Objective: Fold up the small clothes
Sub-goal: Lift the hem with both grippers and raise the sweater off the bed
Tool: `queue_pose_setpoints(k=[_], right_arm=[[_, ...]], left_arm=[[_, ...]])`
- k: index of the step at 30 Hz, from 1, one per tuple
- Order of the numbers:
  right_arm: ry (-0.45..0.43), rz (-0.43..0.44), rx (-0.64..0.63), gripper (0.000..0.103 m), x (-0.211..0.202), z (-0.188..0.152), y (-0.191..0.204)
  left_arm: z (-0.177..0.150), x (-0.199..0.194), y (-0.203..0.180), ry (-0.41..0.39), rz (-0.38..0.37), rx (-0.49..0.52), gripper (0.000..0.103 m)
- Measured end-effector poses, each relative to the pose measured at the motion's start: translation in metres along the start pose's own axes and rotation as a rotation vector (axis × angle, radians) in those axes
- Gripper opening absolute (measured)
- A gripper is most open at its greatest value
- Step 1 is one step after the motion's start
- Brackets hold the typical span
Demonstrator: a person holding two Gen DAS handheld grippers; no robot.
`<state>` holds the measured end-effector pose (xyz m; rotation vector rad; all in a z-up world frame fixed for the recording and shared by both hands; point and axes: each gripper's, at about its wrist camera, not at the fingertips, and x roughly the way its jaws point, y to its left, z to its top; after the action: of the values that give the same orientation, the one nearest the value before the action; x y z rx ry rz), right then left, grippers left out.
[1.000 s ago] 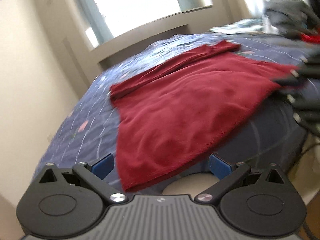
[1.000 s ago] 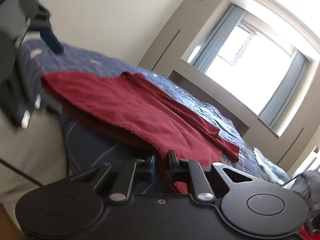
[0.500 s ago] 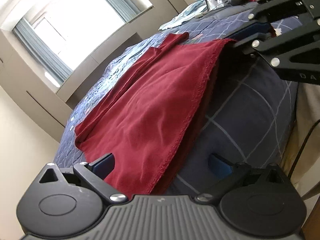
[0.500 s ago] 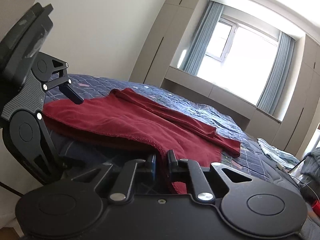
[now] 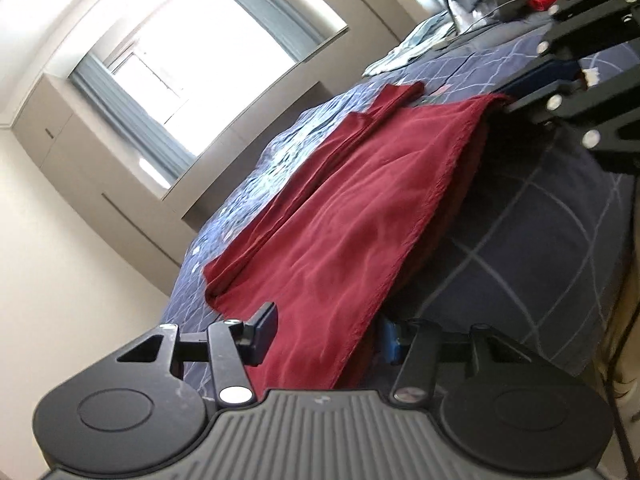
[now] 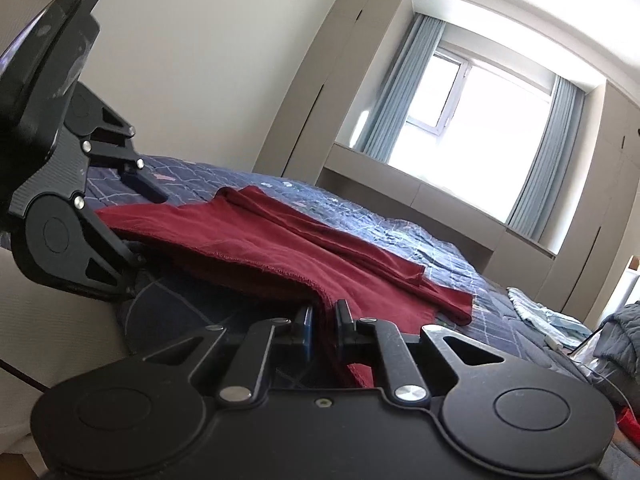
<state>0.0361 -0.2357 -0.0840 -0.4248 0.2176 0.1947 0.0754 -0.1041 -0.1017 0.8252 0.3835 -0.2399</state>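
Note:
A dark red garment (image 5: pixel 360 220) lies flat on the blue checked bed (image 5: pixel 520 240), its hem along the bed's near edge. My left gripper (image 5: pixel 328 334) straddles the near hem corner. Its jaws are closing with the cloth between them, and the pads do not press on it. In the right wrist view my right gripper (image 6: pixel 324 320) is shut on the other hem corner of the red garment (image 6: pixel 300 252). The left gripper (image 6: pixel 144 226) shows there at the far left, and the right gripper (image 5: pixel 508 98) shows at the top right of the left wrist view.
A light blue cloth (image 6: pixel 548 316) and a grey pile of clothes (image 6: pixel 624 332) lie at the far side of the bed (image 6: pixel 400 232). A window with blue curtains (image 6: pixel 460 120) is behind. A dark cable (image 5: pixel 624 320) hangs beside the mattress edge.
My left gripper's jaws have narrowed from wide open around the garment's near hem corner, and the hand has rolled and come closer. The right gripper stays clamped on its corner.

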Motion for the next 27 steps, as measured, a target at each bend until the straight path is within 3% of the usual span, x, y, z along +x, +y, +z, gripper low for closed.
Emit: queue_pose_setpoints(k=[4,7,10,14,16,18,20,25,27], right_arm=[[0.007,-0.003,0.012,0.008,-0.001,-0.002,0.0],[0.024,0.005,-0.002,0.008,0.001,-0.002,0.003],[0.046,0.014,-0.026,0.009,0.004,-0.002,0.007],[0.094,0.04,-0.081,0.021,0.012,-0.004,0.015],[0.107,0.051,-0.117,0.025,0.014,-0.005,0.021],[0.116,0.056,-0.154,0.04,0.016,-0.006,0.026],[0.13,0.051,-0.191,0.043,0.019,-0.006,0.031],[0.171,-0.024,-0.193,0.041,0.03,-0.008,0.027],[0.18,-0.071,-0.165,0.025,0.033,-0.007,0.018]], left_arm=[[-0.004,0.008,-0.002,0.044,0.011,0.019,0.056],[-0.016,0.018,0.003,0.112,-0.007,0.018,0.038],[-0.024,0.024,0.018,0.142,0.004,-0.008,0.034],[-0.025,0.027,0.039,0.152,-0.012,-0.042,0.013],[-0.025,0.027,0.046,0.145,-0.023,-0.047,0.01],[-0.025,0.023,0.049,0.13,-0.027,-0.054,0.008],[-0.024,0.021,0.053,0.123,-0.036,-0.07,0.008],[-0.023,0.016,0.059,0.111,-0.043,-0.106,0.007],[-0.022,0.015,0.063,0.107,-0.046,-0.115,0.007]])
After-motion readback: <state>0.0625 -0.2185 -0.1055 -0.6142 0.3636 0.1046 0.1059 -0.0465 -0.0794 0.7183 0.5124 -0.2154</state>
